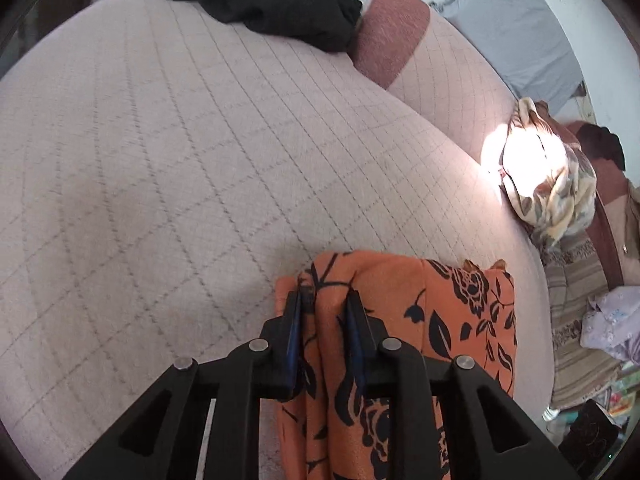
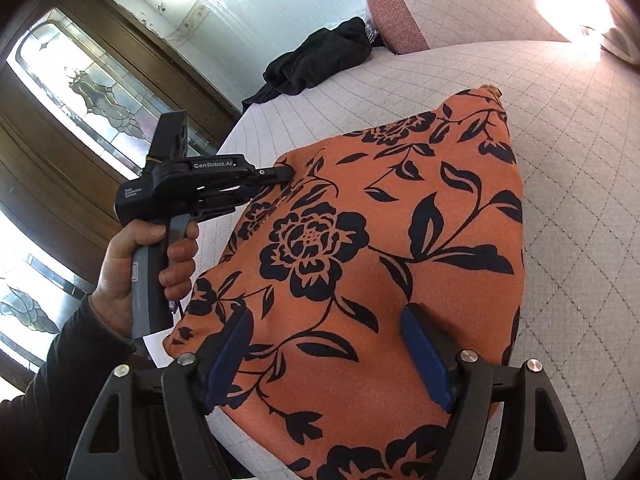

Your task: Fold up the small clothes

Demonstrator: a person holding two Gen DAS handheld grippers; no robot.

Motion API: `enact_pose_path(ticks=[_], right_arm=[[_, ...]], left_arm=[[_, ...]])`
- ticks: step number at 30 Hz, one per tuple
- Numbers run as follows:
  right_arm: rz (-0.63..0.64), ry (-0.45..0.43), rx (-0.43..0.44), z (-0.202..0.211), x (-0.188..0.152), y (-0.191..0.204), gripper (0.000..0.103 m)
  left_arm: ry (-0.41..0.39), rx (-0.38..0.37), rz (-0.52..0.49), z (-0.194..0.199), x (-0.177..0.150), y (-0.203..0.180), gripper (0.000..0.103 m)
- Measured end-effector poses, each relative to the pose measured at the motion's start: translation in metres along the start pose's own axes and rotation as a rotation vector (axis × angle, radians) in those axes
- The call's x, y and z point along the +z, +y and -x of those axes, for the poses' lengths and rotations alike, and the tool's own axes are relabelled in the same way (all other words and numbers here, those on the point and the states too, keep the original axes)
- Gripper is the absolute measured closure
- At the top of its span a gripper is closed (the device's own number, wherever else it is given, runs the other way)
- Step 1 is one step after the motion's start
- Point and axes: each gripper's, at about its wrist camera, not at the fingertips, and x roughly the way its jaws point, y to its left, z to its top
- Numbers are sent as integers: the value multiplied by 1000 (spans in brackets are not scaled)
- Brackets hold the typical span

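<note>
On quilted bed (image 1: 160, 160): orange floral garment (image 2: 380, 240) lies spread, fold barely begun. Left hand-held gripper (image 1: 326, 300) pinches bunched edge; right hand-held gripper (image 2: 328, 316) hovers wide, empty. Black garment (image 1: 272, 0) untouched.

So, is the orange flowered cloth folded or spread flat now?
Partly folded: the orange cloth is bunched at its left edge, where the left gripper pinches a raised fold.
</note>
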Motion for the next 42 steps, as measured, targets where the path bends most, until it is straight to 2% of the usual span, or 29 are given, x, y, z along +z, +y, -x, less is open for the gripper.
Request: enact_pose_path(ticks=[3,7,10,11,12,13,14,15,17,18,21,24,27,33,35,38,42], right_arm=[[4,1,-7,0,-1,1,24],[-12,-1,0,-1,0,-1,21],[-38,5,-12,5,4,2,21],[-68,-8,3,12,4,3,21],[-93,-28,34,22,2,4,21],[-101,-46,53,29,-1,6,21],[-101,-68,56,38,-6,9,21],[-99,-82,49,45,-12,12,21],[-112,-72,46,53,-26,13,21],[-126,-62,44,56,-33,12,21],[-152,-59,34,71,-51,7,21],[-188,-91,33,88,-63,-1,21],[-231,-95,18,94,-71,-16,21],[-325,-100,38,100,-82,-41,21],[-333,-100,37,101,-84,-45,21],[-345,-93,29,99,-85,-51,21],[-359,-83,24,93,-84,-56,21]], left_arm=[[-57,17,-24,30,-16,-9,79],[-103,20,-90,77,-60,-25,78],[-113,49,-105,102,-96,-32,74],[-128,53,-113,111,-109,-34,74],[-149,61,-119,118,-124,-37,68],[-161,79,-128,120,-135,-40,62],[-166,106,-141,118,-146,-41,52],[-152,144,-142,111,-155,-40,49],[-62,237,-125,85,-165,-29,49],[-28,249,-98,76,-169,-21,48],[-67,221,-24,93,-171,-16,48],[-155,213,-66,121,-173,-30,48],[-192,217,-93,132,-170,-44,48],[-198,276,-188,116,-158,-82,47],[-199,293,-195,111,-158,-85,47],[-197,308,-188,108,-160,-84,40],[-185,316,-172,105,-158,-75,40]])
